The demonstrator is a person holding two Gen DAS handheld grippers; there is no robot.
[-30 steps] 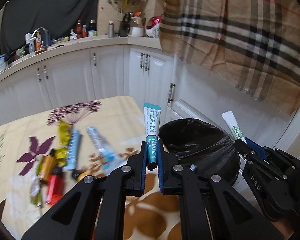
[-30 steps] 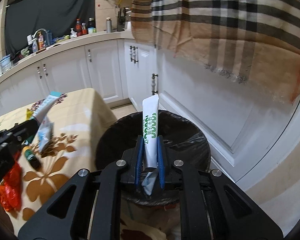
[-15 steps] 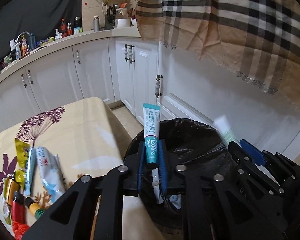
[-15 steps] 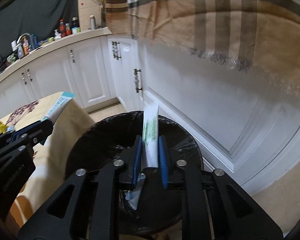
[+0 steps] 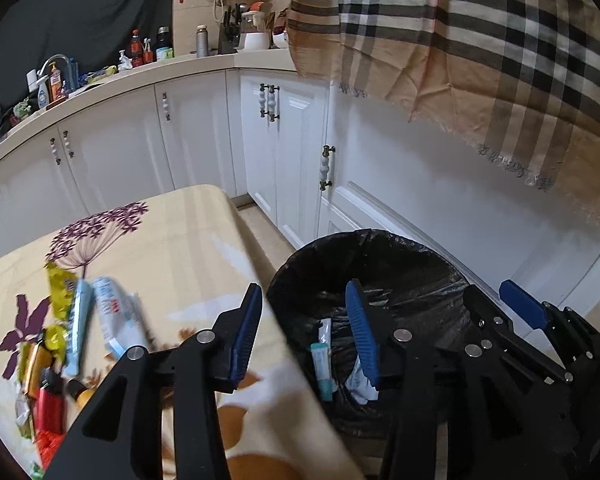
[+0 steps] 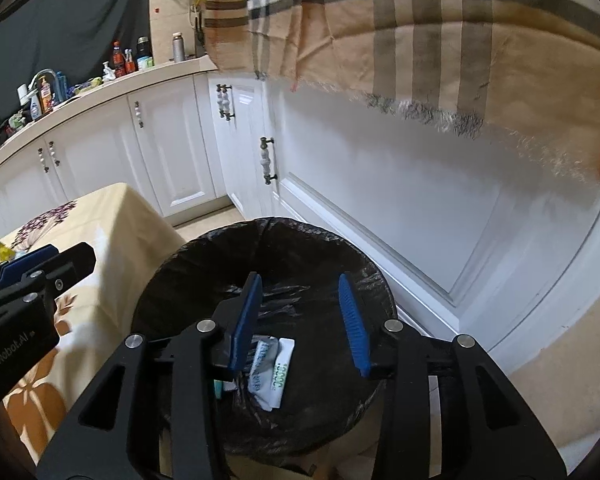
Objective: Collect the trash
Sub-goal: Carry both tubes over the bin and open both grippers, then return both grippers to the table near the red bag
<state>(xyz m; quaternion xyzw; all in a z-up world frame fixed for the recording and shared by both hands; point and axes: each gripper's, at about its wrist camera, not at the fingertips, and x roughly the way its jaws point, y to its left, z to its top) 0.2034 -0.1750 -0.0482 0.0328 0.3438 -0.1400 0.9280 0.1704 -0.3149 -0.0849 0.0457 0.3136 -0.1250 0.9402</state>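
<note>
A black-lined trash bin [image 5: 380, 256] [image 6: 204, 256] stands on the floor beside the table. My left gripper [image 5: 304, 312] is open and empty over the table corner and the bin's left rim. My right gripper [image 6: 300, 300] is open and empty above the bin; it also shows in the left wrist view [image 5: 496, 300]. A teal tube [image 5: 323, 364] and a white tube with green print [image 6: 281, 372] lie inside the bin with other wrappers. Several wrappers and tubes [image 5: 80, 320] lie on the table at the left.
The table has a floral cloth [image 5: 172, 248] [image 6: 100, 216]. White cabinets [image 5: 284, 140] and a white panelled wall [image 6: 400, 208] stand behind the bin. A plaid cloth [image 5: 480, 40] hangs above. The counter [image 5: 100, 76] holds bottles.
Both grippers have opened. The teal tube has dropped from the left gripper and the white tube from the right gripper into the bin.
</note>
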